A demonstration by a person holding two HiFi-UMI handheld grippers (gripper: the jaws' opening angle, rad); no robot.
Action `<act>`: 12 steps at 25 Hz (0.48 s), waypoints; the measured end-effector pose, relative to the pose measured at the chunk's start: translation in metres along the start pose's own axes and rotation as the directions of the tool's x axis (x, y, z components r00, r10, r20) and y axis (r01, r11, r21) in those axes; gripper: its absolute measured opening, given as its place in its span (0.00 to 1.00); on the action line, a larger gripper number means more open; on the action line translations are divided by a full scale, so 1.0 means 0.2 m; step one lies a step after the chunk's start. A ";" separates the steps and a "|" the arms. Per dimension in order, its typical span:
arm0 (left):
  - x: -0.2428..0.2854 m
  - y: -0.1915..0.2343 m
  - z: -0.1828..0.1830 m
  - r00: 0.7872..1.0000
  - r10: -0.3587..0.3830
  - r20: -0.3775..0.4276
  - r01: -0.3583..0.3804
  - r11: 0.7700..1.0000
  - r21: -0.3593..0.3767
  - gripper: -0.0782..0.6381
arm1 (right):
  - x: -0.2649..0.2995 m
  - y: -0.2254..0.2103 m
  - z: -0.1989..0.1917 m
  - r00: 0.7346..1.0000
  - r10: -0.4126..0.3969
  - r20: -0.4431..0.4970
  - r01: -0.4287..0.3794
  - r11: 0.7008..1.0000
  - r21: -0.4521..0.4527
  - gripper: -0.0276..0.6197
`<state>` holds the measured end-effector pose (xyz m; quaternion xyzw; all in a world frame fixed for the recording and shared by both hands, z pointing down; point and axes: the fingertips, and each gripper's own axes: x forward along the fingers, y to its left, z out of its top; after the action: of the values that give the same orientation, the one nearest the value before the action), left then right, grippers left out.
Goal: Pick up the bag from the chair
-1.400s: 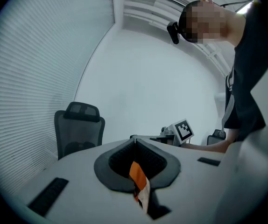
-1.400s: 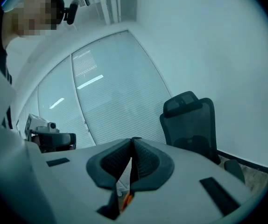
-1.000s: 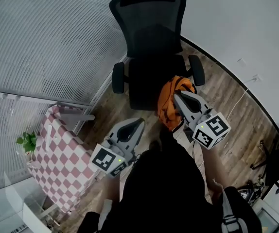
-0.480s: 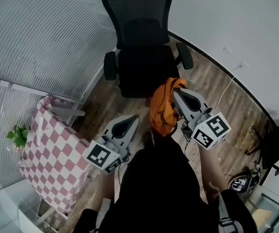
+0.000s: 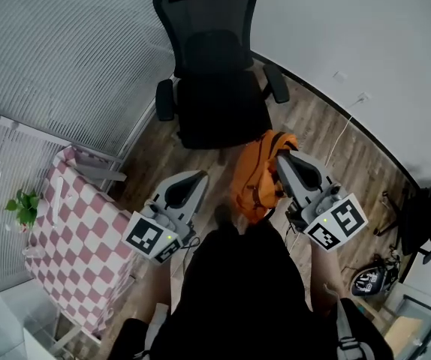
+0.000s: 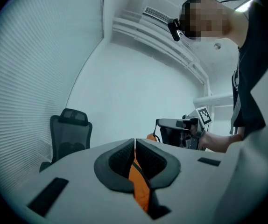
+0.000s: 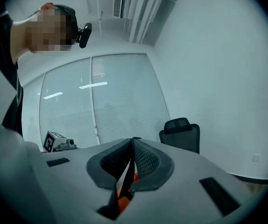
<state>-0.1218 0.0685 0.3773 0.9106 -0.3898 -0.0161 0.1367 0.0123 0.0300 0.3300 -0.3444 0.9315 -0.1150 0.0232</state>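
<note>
Bag point(image 5: 257, 190), orange, off the chair point(image 5: 219, 88): hangs over the wood floor point(image 5: 328, 145), close before the person point(image 5: 238, 291). Gripped by right gripper point(image 5: 284, 157), jaws clenched on its black strap; orange cloth nipped in left gripper point(image 5: 198, 175), jaws pressed together.

The chair point(image 5: 214, 88) was clipped at the head view's top edge, its base mostly hidden under the seat. The left gripper point(image 6: 135, 141) and right gripper point(image 7: 132, 140) each showed just an orange sliver of bag point(image 6: 138, 181) between the jaws. Their bodies blocked the rest.
</note>
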 end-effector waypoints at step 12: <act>-0.10 -0.05 0.01 0.998 0.059 0.028 -0.060 0.998 0.014 0.16 | -0.16 0.02 0.05 0.999 -0.009 0.034 0.009 1.000 -0.008 0.09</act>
<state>-0.1293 0.0878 0.3711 0.8992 -0.4187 -0.0219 0.1250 0.0350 0.0507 0.3190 -0.3506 0.9298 -0.1054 0.0370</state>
